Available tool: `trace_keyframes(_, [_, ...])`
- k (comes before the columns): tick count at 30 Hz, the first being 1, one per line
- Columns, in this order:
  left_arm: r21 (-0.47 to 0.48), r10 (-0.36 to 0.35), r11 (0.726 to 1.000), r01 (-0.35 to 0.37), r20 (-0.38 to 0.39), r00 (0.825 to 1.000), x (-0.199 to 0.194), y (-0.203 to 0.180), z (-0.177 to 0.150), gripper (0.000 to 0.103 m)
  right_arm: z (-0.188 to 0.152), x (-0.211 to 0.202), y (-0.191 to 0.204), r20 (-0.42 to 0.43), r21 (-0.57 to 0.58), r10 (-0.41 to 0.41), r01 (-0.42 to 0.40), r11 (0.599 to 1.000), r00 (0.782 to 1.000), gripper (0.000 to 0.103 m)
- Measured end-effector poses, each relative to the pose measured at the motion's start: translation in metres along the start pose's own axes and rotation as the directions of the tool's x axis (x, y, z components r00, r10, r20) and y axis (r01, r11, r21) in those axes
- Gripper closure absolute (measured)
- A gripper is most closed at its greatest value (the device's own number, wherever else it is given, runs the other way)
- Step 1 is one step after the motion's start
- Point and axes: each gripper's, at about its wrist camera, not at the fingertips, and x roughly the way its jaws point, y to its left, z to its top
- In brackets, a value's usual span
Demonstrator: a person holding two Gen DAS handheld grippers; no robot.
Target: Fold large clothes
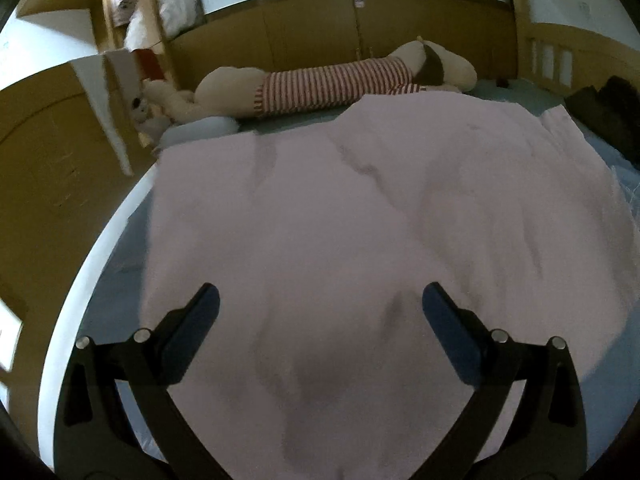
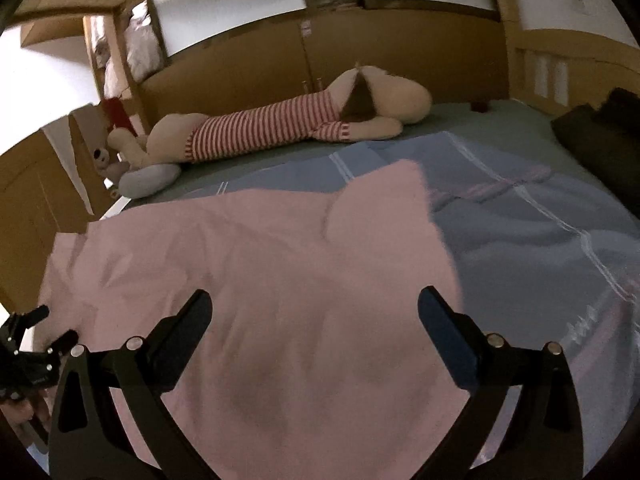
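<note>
A large pink garment lies spread flat on the bed, also in the right wrist view, with one flap raised at its far right edge. My left gripper is open and empty, hovering just above the garment's near part. My right gripper is open and empty above the garment's near right part. The left gripper also shows at the left edge of the right wrist view.
A blue striped sheet covers the bed to the right of the garment. A long plush toy in a red-striped shirt lies along the far side, with a pale pillow and a small plush. Dark clothes sit far right. Wooden cabinets stand behind.
</note>
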Motion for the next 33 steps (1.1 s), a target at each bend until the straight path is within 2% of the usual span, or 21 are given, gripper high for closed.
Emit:
trace_keyframes(7, [-0.153,-0.012,0.988,-0.004,-0.103,0.995,-0.060,0.028,-0.045,0.002,-0.040,-0.084,-0.019,-0.019,0.027,0.002,-0.002,1.000,1.000,0.001])
trace_keyframes(9, [-0.219,-0.042,0.976,0.017,-0.112,0.993,-0.085,0.034,-0.054,0.002,-0.048,-0.103,-0.018,-0.033,0.020,0.010,-0.010,1.000,0.999,0.001])
trace_keyframes(11, [-0.304,-0.099,0.950,0.065,-0.095,0.991,-0.112,0.042,-0.061,0.002,-0.057,-0.124,-0.014,-0.042,0.017,0.009,-0.008,1.000,0.999,0.001])
trace_keyframes(15, [-0.373,-0.108,0.924,0.088,-0.033,0.994,-0.165,0.043,-0.075,0.002,-0.081,-0.163,-0.002,-0.033,-0.006,-0.001,0.000,1.000,0.999,0.001])
trace_keyframes(20, [-0.346,-0.042,0.938,0.038,-0.006,0.999,-0.216,0.029,-0.093,0.002,-0.105,-0.196,0.023,-0.028,-0.109,-0.032,0.029,0.994,0.999,0.001])
trace_keyframes(23, [-0.331,-0.033,0.943,0.036,0.014,0.999,-0.235,0.020,-0.097,0.002,-0.112,-0.213,0.037,0.002,-0.158,0.018,-0.017,0.987,1.000,0.001])
trace_keyframes(25, [-0.320,-0.026,0.947,0.035,0.032,0.999,-0.249,0.012,-0.101,0.002,-0.119,-0.220,0.046,0.010,-0.179,0.008,-0.006,0.984,1.000,0.001])
trace_keyframes(27, [-0.281,0.002,0.960,0.010,0.042,0.999,-0.264,0.001,-0.102,0.002,-0.125,-0.225,0.054,-0.004,-0.196,0.032,-0.033,0.980,0.999,0.001])
trace_keyframes(30, [-0.198,0.080,0.978,-0.067,0.057,0.995,-0.282,-0.017,-0.103,0.002,-0.129,-0.237,0.068,0.006,-0.225,0.068,-0.065,0.972,0.998,0.001])
trace_keyframes(33, [-0.174,0.080,0.983,-0.063,0.093,0.992,-0.292,-0.026,-0.097,0.002,-0.127,-0.249,0.081,0.033,-0.267,0.081,-0.069,0.961,0.996,0.001])
